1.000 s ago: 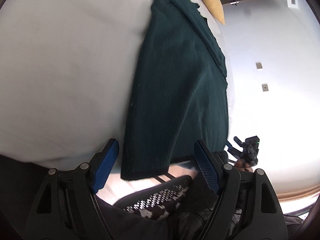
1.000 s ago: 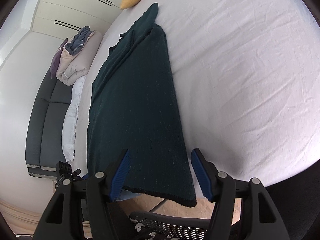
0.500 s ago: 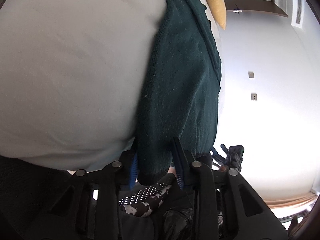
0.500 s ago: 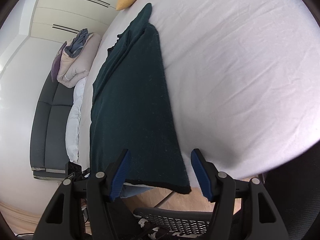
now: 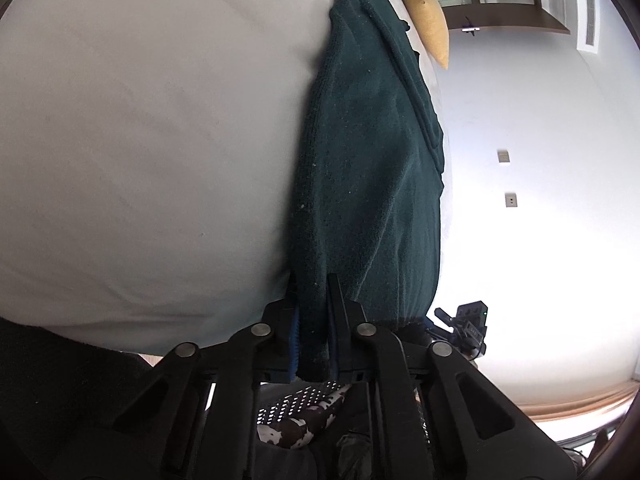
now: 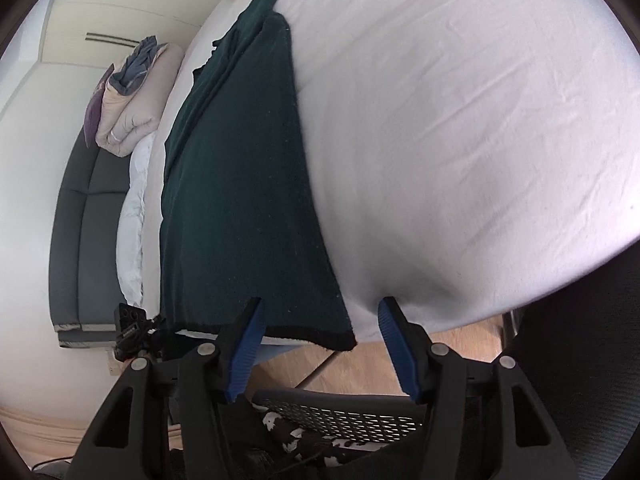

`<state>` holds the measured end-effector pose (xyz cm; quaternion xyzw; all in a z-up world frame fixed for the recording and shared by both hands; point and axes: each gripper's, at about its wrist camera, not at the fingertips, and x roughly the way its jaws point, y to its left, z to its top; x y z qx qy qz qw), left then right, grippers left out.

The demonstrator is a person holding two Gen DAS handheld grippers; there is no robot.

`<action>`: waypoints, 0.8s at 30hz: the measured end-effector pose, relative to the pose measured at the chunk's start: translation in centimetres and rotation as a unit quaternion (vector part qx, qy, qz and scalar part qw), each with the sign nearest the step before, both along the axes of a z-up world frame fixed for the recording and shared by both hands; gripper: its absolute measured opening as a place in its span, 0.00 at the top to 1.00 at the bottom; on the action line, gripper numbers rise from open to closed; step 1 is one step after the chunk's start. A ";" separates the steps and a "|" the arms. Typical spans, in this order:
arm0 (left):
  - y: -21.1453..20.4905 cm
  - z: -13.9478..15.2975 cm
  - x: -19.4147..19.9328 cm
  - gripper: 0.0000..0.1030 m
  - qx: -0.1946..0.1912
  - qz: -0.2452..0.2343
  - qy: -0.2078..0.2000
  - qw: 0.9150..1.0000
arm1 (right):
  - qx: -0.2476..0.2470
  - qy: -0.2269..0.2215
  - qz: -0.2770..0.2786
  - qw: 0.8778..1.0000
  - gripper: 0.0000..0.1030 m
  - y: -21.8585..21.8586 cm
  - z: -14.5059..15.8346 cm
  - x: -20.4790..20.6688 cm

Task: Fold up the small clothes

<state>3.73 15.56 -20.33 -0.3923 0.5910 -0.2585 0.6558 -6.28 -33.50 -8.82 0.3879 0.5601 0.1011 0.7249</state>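
A dark green knit garment [image 5: 372, 168] lies folded lengthwise on the white bed sheet [image 5: 152, 140], its hem at the bed's near edge. My left gripper [image 5: 312, 292] is shut on the hem's left corner. In the right wrist view the same garment [image 6: 244, 184] runs away from me, and my right gripper [image 6: 320, 312] is open, its blue pads on either side of the hem's right corner [image 6: 340, 340] without touching it.
A yellow pillow [image 5: 426, 12] lies at the bed's far end. A folded beige duvet [image 6: 128, 100] sits on a grey sofa [image 6: 76, 216] to the left. A mesh chair [image 6: 340, 412] stands below the grippers. The white sheet [image 6: 460, 140] spreads to the right.
My left gripper went from wide open around the hem to shut on it. My right gripper stayed open and shifted slightly toward the hem's right corner.
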 end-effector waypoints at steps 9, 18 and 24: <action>-0.2 1.1 -0.2 0.94 0.038 0.002 -0.019 0.999 | -0.003 -0.003 0.001 1.000 0.90 -0.1 -0.6 -0.4; -0.4 2.1 0.0 0.94 0.048 0.005 -0.033 0.998 | -0.030 -0.032 0.020 0.999 0.92 1.2 1.5 -0.3; 0.3 2.7 0.2 0.94 0.040 0.012 -0.042 0.998 | -0.028 -0.051 0.038 0.998 0.92 2.9 2.9 0.9</action>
